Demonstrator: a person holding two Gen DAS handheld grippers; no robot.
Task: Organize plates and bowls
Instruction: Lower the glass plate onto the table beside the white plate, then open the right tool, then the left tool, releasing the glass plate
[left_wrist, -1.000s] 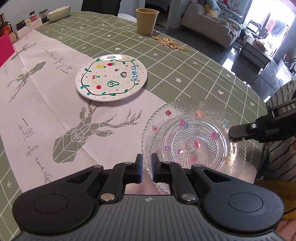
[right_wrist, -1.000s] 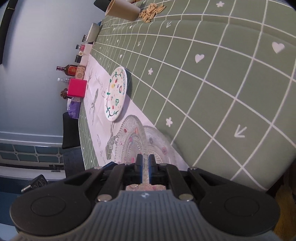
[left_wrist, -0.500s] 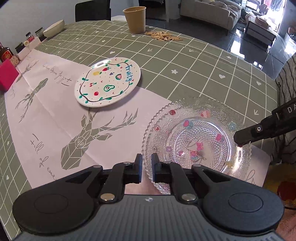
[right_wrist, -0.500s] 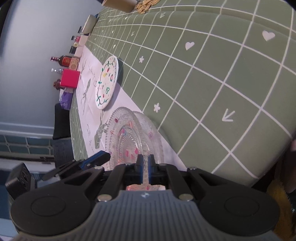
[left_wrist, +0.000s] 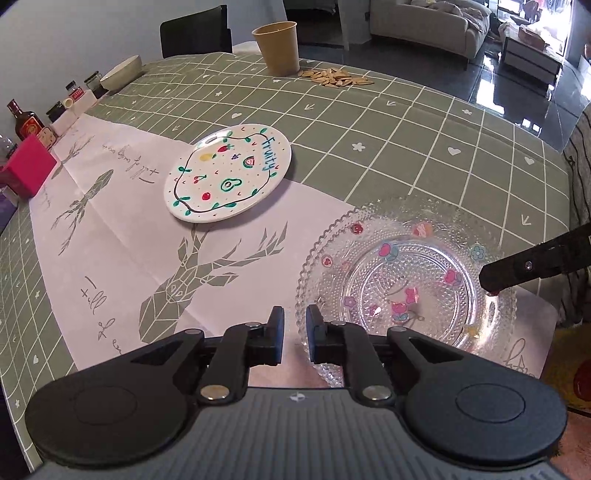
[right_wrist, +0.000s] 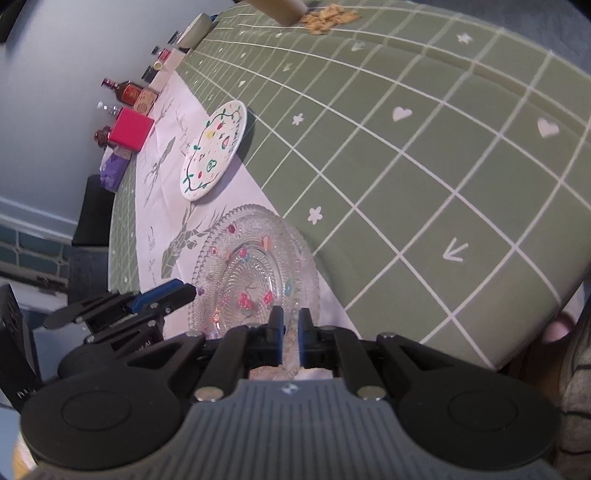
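Note:
A clear glass plate with coloured flower stickers (left_wrist: 402, 280) lies on the white runner near the table's front edge; it also shows in the right wrist view (right_wrist: 255, 273). My right gripper (right_wrist: 290, 325) is shut on its near rim; its fingers (left_wrist: 517, 264) reach over the plate's right side. My left gripper (left_wrist: 295, 325) is shut and empty, just off the plate's left rim. A white "Fruity" plate (left_wrist: 229, 171) lies farther back, and also appears in the right wrist view (right_wrist: 214, 149). A cream bowl (left_wrist: 122, 72) sits at the far left.
A paper cup (left_wrist: 277, 48) and scattered seeds (left_wrist: 334, 77) are at the table's far side. Bottles and jars (left_wrist: 26, 123) and a pink box (left_wrist: 27, 170) line the left edge. A green grid tablecloth (left_wrist: 406, 147) covers the table. A black chair stands behind.
The right gripper has rolled toward level, staying on the glass plate's rim. The left gripper has drawn back and up a little, staying shut.

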